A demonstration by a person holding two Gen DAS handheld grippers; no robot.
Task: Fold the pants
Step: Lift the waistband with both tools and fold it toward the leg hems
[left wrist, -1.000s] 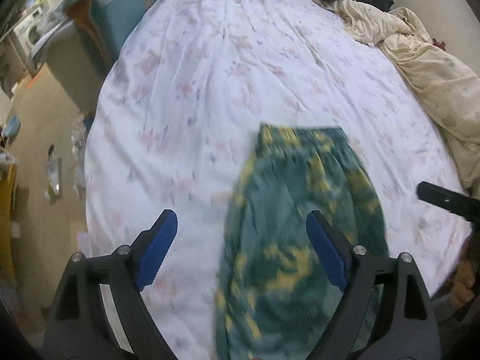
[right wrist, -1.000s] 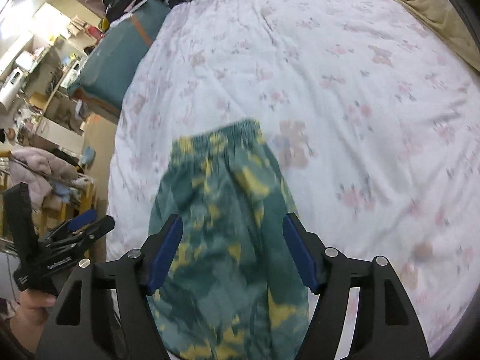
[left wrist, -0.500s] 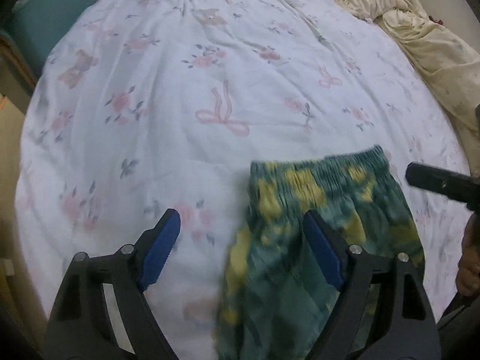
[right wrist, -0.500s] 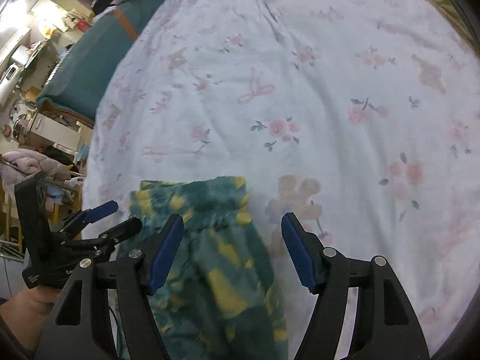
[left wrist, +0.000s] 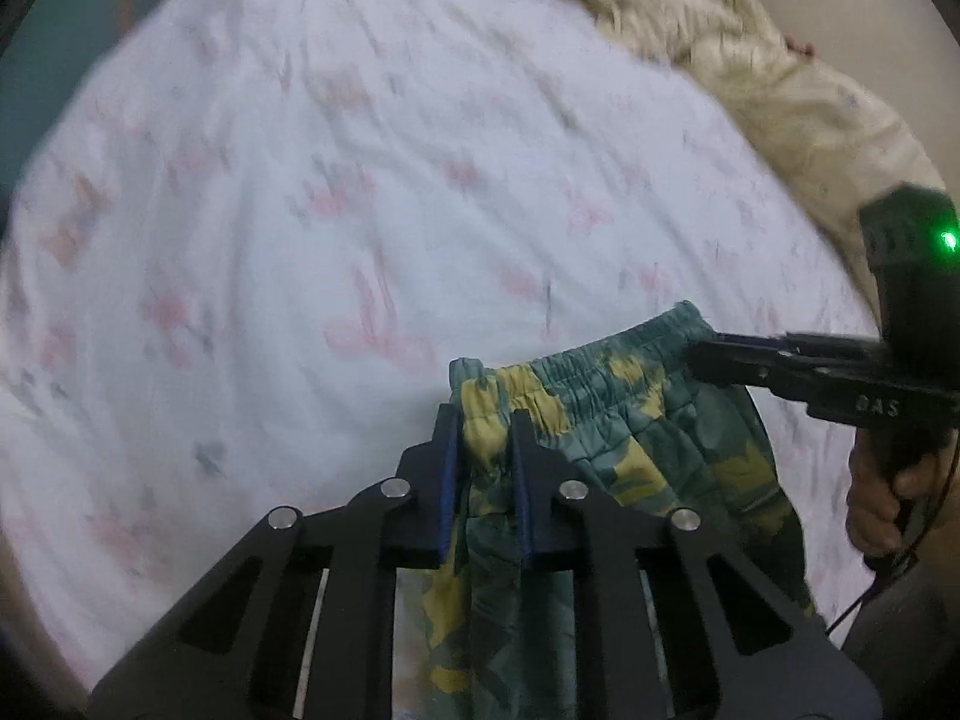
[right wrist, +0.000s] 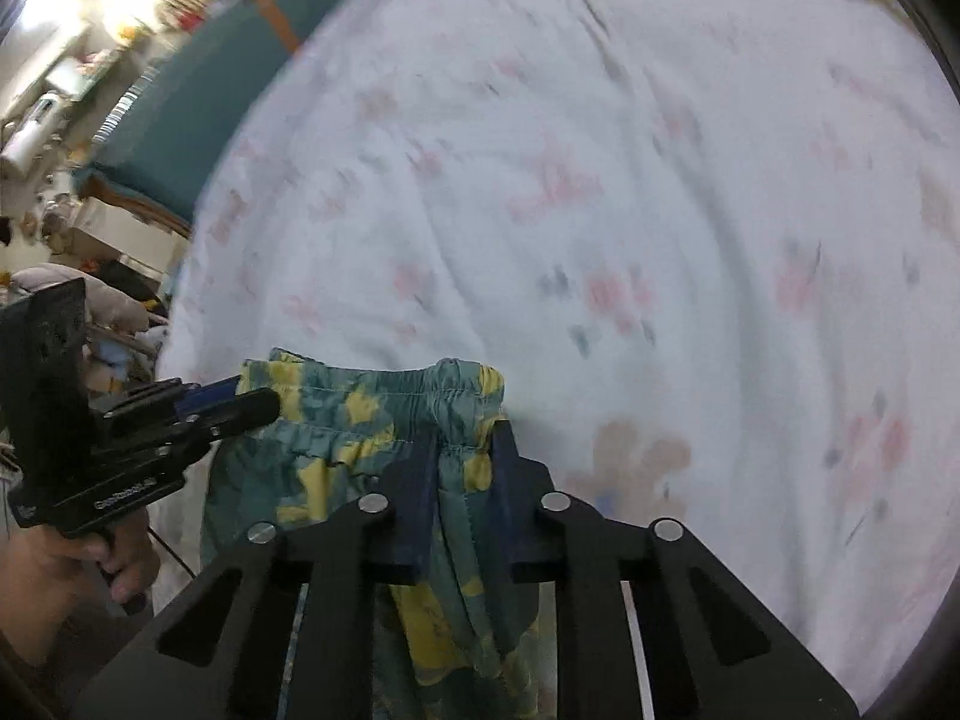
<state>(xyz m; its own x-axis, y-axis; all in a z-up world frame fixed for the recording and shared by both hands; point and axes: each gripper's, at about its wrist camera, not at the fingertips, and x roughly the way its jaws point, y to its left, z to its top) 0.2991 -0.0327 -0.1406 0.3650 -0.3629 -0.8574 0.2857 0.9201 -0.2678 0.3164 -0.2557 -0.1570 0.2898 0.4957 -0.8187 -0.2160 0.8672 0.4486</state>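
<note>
The green and yellow patterned pants hang by their elastic waistband above the near edge of the bed; they also show in the right wrist view. My left gripper is shut on the waistband's left corner. My right gripper is shut on the waistband's right corner. In the left wrist view the right gripper comes in from the right onto the band. In the right wrist view the left gripper holds the band's left end. The legs hang down out of sight.
A white floral bedsheet covers the bed ahead. A crumpled cream blanket lies at the far right. A teal headboard or chair and cluttered shelves stand to the left of the bed.
Both grippers, open half a second ago, have shut on the waistband corners. The pants have been lifted off the sheet and now hang between them.
</note>
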